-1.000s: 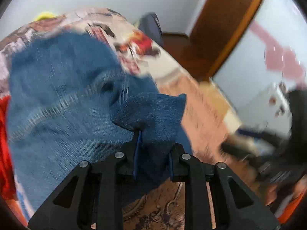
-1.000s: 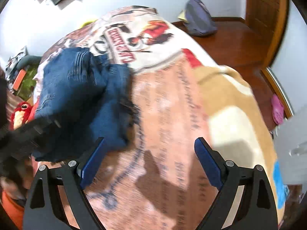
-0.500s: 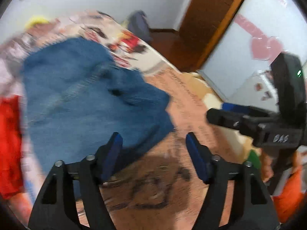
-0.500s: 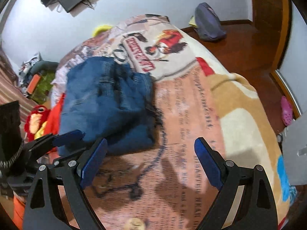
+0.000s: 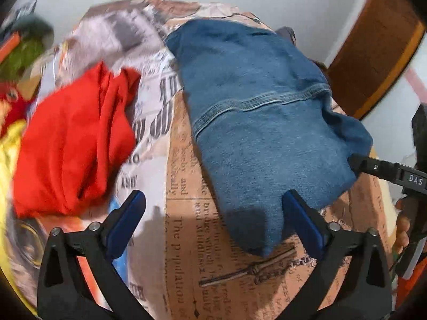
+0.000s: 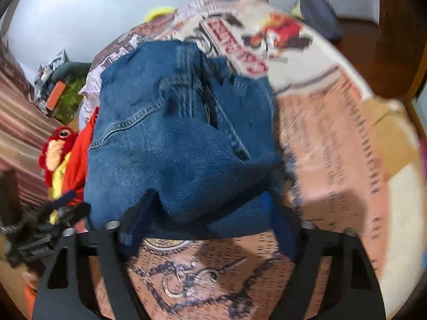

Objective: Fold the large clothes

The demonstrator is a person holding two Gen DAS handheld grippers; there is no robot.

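While our left gripper (image 5: 210,213) stands spread and empty beside the jeans (image 5: 261,122) folded on the bed (image 5: 267,280), our right gripper (image 6: 205,226) straddles their near edge, grip unclear, so any tug risks undoing the fold.

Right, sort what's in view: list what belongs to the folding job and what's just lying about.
Job:
- jeans
- left gripper, open, at the jeans' near edge
- right gripper, its fingers around the jeans' near edge
- bedspread, the folding surface

Lying about:
- red garment, possibly next to fold
- plush toy
- dark bag on the floor
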